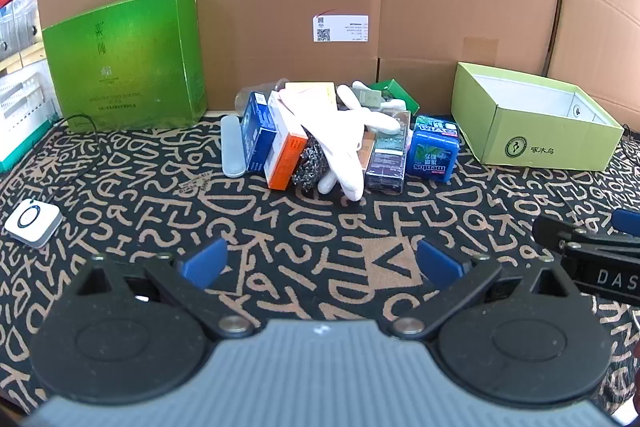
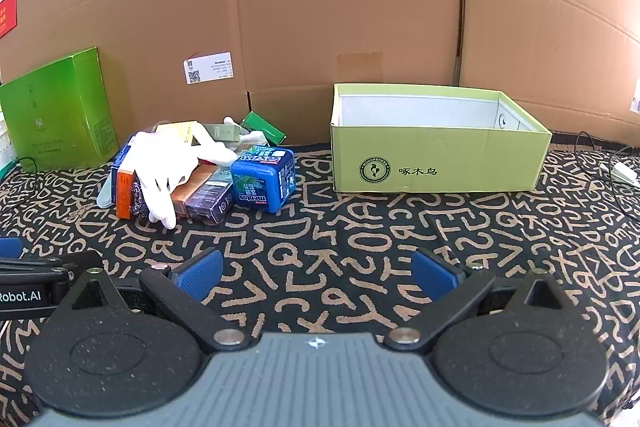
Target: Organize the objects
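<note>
Both grippers open and empty above a patterned cloth, with a pile of small items and an open box ahead.

The left gripper [image 1: 320,263] and the right gripper [image 2: 318,275] each have their blue pads spread wide, holding nothing, over a black tablecloth [image 2: 360,239] printed with tan letters. The pile [image 1: 328,135] lies against a cardboard wall [image 2: 348,19]: a blue tub [image 2: 264,183] reading "mentos", a white glove [image 2: 164,171] draped over an orange-ended carton [image 1: 282,163], a steel scourer [image 1: 310,163], a blue carton [image 1: 258,131] and a dark purple carton [image 1: 388,157]. Just right of the pile stands an open light-green box [image 2: 436,163], empty, bearing a round bird logo and "啄木鸟". A tall green box [image 1: 128,63] stands left. The right gripper's body [image 1: 612,279] reads "DAS"; the left gripper's body [image 2: 24,297] reads "Robot.AI".
</note>
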### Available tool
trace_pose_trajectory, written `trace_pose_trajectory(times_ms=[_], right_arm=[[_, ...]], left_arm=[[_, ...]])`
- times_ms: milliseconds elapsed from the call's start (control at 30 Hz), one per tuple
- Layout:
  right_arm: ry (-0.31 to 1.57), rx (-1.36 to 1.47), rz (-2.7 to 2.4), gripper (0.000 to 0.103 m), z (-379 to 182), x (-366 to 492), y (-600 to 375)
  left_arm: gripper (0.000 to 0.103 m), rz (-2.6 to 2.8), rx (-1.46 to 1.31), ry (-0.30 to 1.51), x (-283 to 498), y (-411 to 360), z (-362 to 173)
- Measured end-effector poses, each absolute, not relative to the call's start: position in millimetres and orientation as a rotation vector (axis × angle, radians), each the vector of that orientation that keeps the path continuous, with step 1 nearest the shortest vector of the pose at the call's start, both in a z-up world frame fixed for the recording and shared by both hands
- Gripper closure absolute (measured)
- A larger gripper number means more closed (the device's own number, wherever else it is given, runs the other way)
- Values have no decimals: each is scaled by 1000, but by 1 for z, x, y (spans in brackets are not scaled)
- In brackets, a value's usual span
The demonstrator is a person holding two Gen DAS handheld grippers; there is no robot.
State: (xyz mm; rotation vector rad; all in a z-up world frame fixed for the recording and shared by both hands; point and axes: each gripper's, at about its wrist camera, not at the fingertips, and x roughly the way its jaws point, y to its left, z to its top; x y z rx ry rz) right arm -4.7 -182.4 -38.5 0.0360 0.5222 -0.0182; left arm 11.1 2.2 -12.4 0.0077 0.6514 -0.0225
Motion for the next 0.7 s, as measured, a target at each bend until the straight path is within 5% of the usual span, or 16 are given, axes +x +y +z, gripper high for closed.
trace_pose_trajectory(times_ms=[700], right_arm=[[602, 26, 23, 0, -57, 35, -174]], left_arm=[[0, -54, -55, 724, 49, 29, -30]])
